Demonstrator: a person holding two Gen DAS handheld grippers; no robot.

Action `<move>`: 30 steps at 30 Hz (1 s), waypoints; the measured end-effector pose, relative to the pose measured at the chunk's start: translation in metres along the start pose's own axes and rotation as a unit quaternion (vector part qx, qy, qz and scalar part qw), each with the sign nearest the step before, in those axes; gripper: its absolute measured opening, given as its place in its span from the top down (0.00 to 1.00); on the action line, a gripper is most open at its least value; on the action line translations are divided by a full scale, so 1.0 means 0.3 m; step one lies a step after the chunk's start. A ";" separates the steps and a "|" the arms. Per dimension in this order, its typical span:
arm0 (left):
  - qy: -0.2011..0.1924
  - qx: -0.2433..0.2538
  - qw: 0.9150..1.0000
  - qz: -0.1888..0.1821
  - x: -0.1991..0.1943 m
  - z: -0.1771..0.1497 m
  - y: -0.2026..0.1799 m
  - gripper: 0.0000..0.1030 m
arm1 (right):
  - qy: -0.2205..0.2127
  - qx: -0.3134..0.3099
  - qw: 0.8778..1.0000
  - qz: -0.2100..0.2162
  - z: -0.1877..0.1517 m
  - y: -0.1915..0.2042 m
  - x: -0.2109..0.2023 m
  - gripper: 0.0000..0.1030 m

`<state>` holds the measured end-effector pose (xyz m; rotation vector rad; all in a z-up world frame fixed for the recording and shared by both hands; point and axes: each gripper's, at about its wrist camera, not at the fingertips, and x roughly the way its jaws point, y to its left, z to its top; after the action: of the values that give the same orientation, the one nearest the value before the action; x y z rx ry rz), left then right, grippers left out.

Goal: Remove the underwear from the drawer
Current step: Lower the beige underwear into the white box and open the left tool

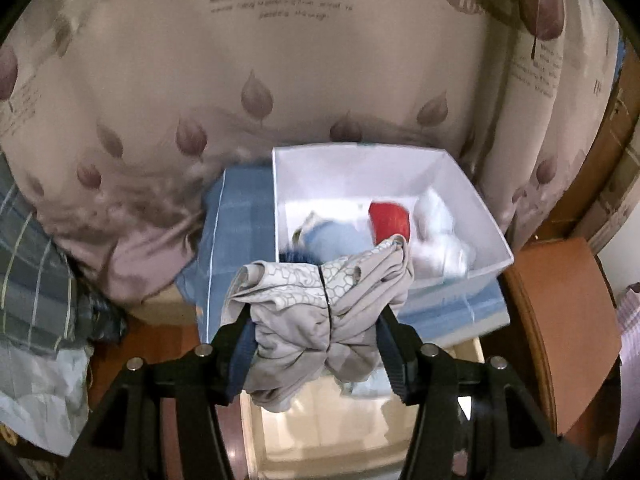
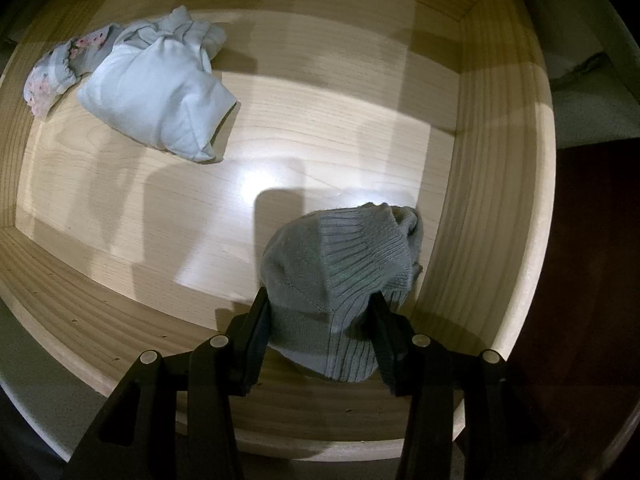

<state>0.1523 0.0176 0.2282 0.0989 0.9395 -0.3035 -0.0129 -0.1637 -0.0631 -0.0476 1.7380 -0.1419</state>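
Note:
My left gripper is shut on a beige patterned pair of underwear and holds it in the air in front of a white box, above the open drawer. The box holds red, light blue and white clothes. My right gripper is inside the pale wooden drawer and is shut on a grey ribbed knit garment near the right wall. A light blue garment and a pink-flowered one lie at the drawer's far left.
The white box stands on a blue checked cloth. A leaf-printed beige quilt bulges behind it. An orange-brown wooden panel is at the right. Striped fabric lies at the left.

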 end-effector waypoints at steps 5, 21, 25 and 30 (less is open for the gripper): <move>-0.010 0.005 1.000 0.000 0.068 0.098 -0.038 0.45 | 0.000 0.000 1.000 0.000 0.000 -0.001 0.001 0.58; 0.035 -0.022 0.999 0.032 0.402 0.169 -0.013 0.45 | -0.003 -0.001 1.000 0.003 0.002 -0.019 -0.002 0.58; 0.039 -0.007 0.998 0.048 0.413 0.171 -0.034 0.41 | -0.003 0.001 1.000 0.003 0.002 -0.021 -0.002 0.57; 0.034 -0.002 0.998 0.050 0.391 0.164 -0.044 0.39 | -0.003 0.001 1.000 0.003 0.000 -0.020 -0.005 0.57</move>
<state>0.2515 -0.0307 0.1632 0.1525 0.9997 -0.2066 -0.0129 -0.1694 -0.0608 -0.0403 1.7327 -0.1394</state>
